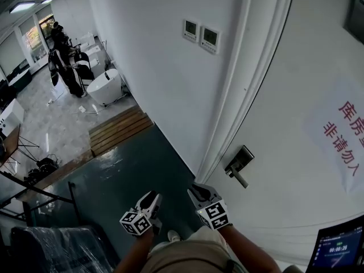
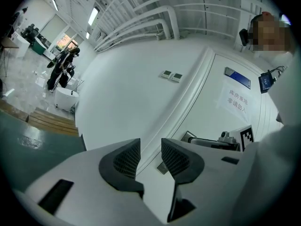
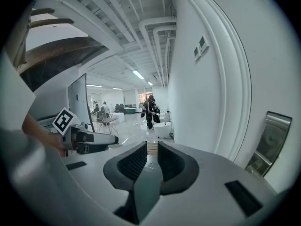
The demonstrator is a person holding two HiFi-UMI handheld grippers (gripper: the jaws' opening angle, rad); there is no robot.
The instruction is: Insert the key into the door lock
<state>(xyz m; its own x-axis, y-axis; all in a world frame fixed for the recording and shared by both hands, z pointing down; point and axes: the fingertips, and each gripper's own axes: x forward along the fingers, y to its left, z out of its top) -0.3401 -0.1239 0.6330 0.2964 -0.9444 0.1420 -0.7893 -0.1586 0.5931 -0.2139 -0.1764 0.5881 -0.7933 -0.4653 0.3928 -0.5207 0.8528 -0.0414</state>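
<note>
I stand facing a white door [image 1: 296,84], looking steeply down. The door lock [image 1: 239,165], a dark metal plate with a lever handle, sits on the door's left edge beside the frame. It is above and to the right of my two tools and apart from both.

My left hand-held gripper [image 1: 152,199] is low in the head view. In its own view the jaws stand apart, with only the white wall and door frame showing between the ribbed pads [image 2: 128,158].

My right hand-held gripper [image 1: 199,191] is just beside it and is the one nearer the lock. Its jaws are parted by a narrow gap, and only floor and wooden steps [image 1: 119,129] show through it. In its view the lock plate shows at the right edge.

A paper sign [image 1: 343,134] with red characters hangs on the door. Two small wall panels [image 1: 201,35] are mounted left of the frame.
</note>
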